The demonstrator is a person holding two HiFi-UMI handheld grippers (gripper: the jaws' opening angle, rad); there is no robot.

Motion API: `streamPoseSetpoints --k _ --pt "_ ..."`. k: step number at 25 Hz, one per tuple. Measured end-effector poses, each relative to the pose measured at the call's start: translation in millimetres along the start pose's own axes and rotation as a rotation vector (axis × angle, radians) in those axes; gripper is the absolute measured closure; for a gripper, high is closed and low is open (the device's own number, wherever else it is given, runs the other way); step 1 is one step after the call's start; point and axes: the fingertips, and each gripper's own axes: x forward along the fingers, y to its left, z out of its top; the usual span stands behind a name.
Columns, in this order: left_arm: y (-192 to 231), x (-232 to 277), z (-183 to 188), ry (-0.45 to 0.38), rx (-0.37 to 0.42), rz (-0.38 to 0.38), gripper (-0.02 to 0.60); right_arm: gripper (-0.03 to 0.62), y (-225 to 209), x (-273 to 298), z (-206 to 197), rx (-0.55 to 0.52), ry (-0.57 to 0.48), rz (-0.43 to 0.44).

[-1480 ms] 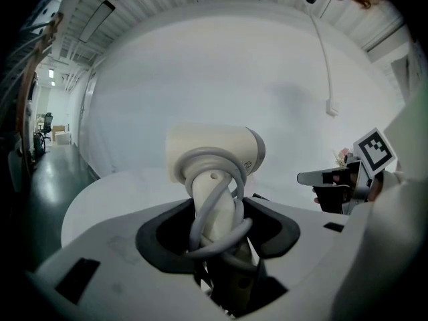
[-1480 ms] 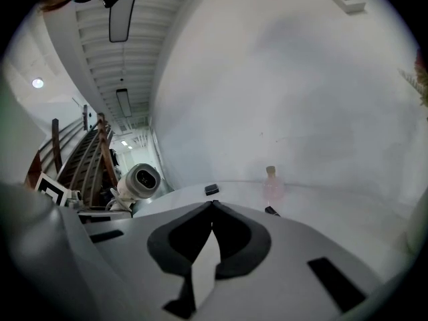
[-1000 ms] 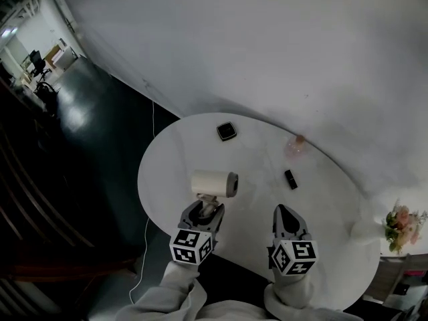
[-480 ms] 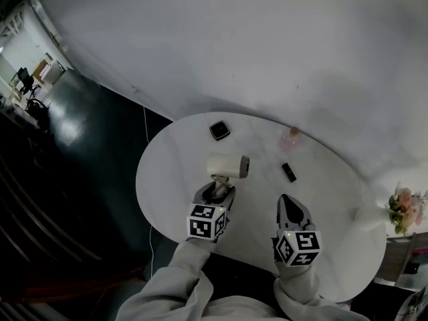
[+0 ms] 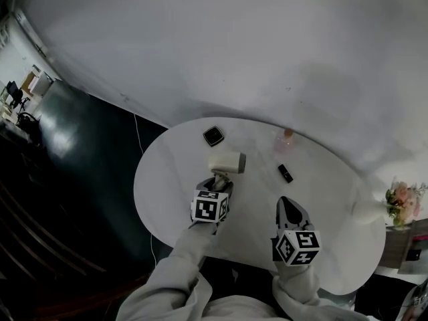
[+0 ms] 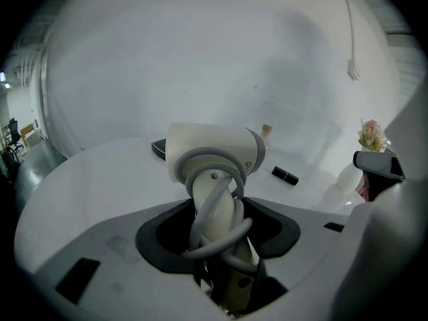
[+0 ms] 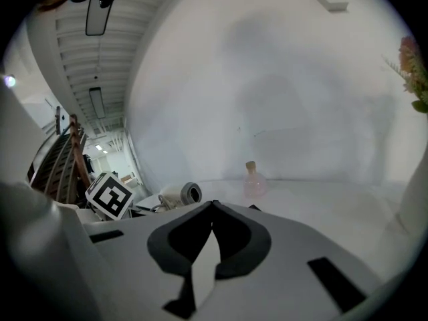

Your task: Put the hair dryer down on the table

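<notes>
A white hair dryer with its grey cord wound round the handle is held over the round white table, left of centre. Its barrel lies level and its handle points down into my left gripper, which is shut on it. The left gripper view shows the barrel just above the jaws of the left gripper. Whether the dryer touches the tabletop I cannot tell. My right gripper hovers near the table's front edge, shut and empty, its jaw tips meeting in the right gripper view.
A black square case lies at the table's far side. A small pink bottle stands far right, a black tube in front of it. A white vase with flowers stands at the right edge. Dark floor lies to the left.
My left gripper has carried the hair dryer away from me and rightward, nearer the black square case. The right gripper has stayed about where it was.
</notes>
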Motion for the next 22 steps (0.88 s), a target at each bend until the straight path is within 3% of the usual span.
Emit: streamPoseSetpoints --k 14,22 --pt "13.0 28.0 -3.9 0.119 -0.015 0.002 0.365 0.545 -2.7 -2.5 4.1 0.035 -0.001 -0.035" --pt "17.0 31.6 -10.4 0.145 -0.018 0.004 0.362 0.545 -2.1 -1.8 1.8 0.043 0.006 -0.046"
